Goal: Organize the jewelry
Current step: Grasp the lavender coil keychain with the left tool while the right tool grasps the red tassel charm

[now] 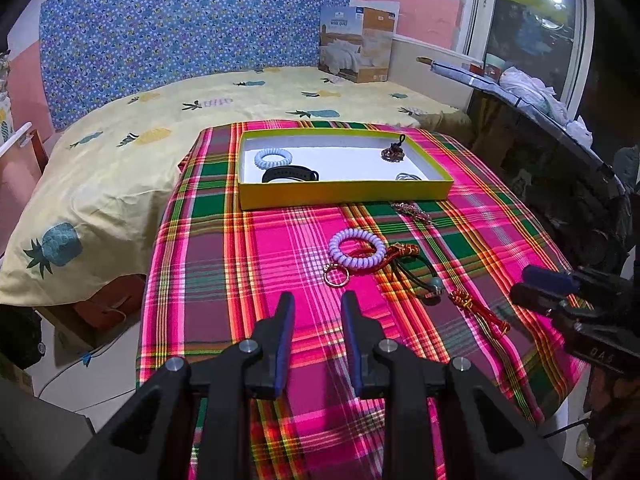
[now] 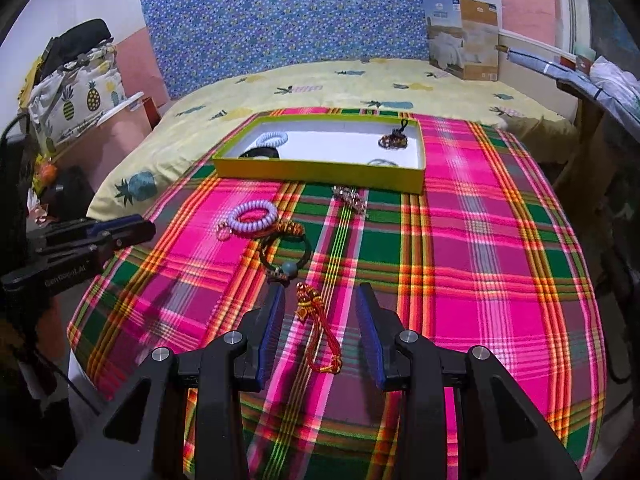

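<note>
A: What is on the plaid cloth (image 2: 480, 240)?
B: A yellow box (image 1: 344, 194) at the back, with a white coil (image 1: 273, 157) inside. A red tassel (image 2: 318, 328) lies between the right gripper's (image 2: 320, 300) wide, empty jaws.
A: And the left gripper (image 1: 316, 304)?
B: Loose too, holding nothing, near a purple coil (image 1: 357, 248).

I note a tablecloth (image 2: 480, 240) in magenta plaid with green blocks and orange-yellow lines; at its 12 o'clock sits a box (image 1: 344, 194) with yellow-green walls and a white floor, holding a pale lilac coil band (image 1: 273, 157) and a black strap (image 1: 290, 174). Outside it at 6 o'clock I see a second lilac coil bracelet (image 1: 356, 248), a dark cord bracelet with a teal bead (image 2: 290, 268) and a red-and-gold tassel charm (image 2: 318, 328). Beyond: pale yellow bedsheet (image 1: 120, 160) with teal and yellow pineapples, blue dotted headboard (image 1: 180, 32); my gripper pads (image 2: 366, 316) are blue on black.
</note>
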A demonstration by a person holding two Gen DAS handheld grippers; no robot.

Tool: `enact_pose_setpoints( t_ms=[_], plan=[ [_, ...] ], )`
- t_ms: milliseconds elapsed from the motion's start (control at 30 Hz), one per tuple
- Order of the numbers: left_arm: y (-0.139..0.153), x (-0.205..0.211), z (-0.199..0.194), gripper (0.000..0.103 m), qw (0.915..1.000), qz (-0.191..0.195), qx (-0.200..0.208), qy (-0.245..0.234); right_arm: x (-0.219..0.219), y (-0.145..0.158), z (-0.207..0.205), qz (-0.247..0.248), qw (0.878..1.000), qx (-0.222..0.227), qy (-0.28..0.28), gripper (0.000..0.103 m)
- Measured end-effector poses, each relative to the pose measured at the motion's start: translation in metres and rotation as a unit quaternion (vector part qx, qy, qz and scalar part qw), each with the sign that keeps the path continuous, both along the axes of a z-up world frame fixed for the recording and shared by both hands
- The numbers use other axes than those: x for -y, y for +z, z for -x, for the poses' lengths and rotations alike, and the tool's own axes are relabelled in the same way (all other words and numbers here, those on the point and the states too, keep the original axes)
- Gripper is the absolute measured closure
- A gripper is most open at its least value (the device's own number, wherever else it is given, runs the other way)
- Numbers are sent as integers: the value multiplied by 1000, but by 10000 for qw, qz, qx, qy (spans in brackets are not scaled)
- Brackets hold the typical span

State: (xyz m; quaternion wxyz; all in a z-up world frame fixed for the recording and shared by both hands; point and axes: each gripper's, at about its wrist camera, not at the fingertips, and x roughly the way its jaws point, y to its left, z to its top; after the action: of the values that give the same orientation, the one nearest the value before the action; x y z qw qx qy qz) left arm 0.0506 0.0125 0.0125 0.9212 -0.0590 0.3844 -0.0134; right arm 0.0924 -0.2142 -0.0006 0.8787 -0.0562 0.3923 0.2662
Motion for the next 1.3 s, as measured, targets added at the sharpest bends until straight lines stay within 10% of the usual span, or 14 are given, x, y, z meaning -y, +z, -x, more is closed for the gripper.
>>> enact_pose_setpoints(
  t_ms=[833,1133,1300],
  plan=[
    [-31,4,-86,73,9986,182,-441,-219,-26,-43,-19,528,9972,-219,483,66],
    [-40,16,-99,74,9975,-41,-581,-403,-26,-41,-15,675,9964,-53,513,93],
    [-41,24,-99,92,9965,-299,-563,-534,-21,-37,-16,599,9972,-31,447,98]
  ],
)
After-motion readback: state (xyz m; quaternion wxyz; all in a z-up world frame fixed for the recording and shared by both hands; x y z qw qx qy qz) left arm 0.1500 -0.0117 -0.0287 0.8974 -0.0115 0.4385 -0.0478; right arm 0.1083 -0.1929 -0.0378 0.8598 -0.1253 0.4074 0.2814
